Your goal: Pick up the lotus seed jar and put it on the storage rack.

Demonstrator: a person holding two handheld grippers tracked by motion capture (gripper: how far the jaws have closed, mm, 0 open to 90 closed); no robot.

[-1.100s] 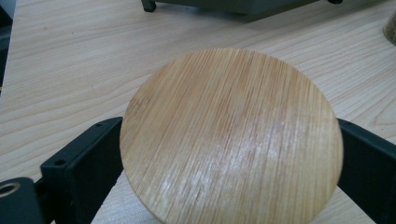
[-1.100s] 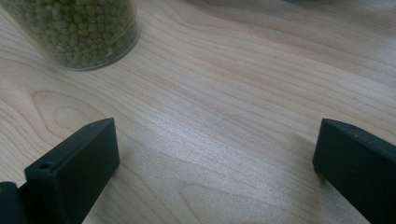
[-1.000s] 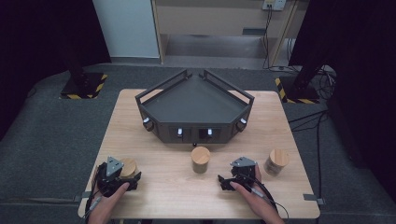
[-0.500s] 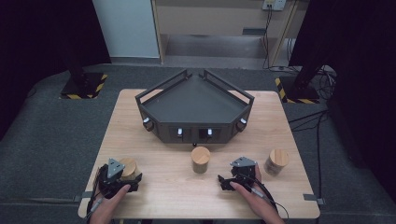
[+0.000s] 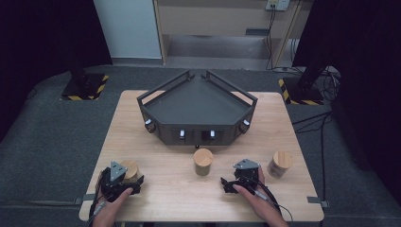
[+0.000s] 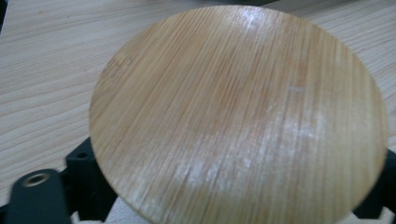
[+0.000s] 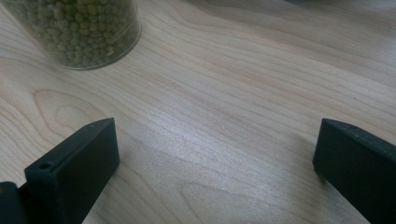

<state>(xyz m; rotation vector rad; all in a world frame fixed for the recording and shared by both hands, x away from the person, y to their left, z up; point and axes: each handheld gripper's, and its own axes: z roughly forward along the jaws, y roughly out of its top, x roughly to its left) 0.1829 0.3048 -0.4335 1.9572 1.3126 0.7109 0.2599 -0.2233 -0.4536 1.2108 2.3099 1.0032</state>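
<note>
So the left gripper (image 5: 124, 177) is down at the near-left corner of the table (image 5: 165, 203), working on a jar with a bamboo lid (image 6: 238, 116); its jaws have just been closing in, with the jar sitting between them; from the left gripper view the black jaws hug the sides under the lid, but I honestly can't tell if the pads are pressing yet.

The right gripper (image 7: 215, 154) just rests on the wood with its jaws wide apart and nothing between them; a clear jar of green beans (image 7: 79, 32) stands a bit ahead of it.

My guess on handling: the jar is a stiff, round cylinder, probably glass, so smooth and a bit slippery, and breakable if it tips off; filled, it'd have some heft. I'd grab it across the body below the lid, not by the lid, which might just lift off.

The lid is a flat disc with fine straight grain and a faint whitish sheen; the table is pale wood; a dark angular tray (image 5: 198, 101) sits farther back.
</note>
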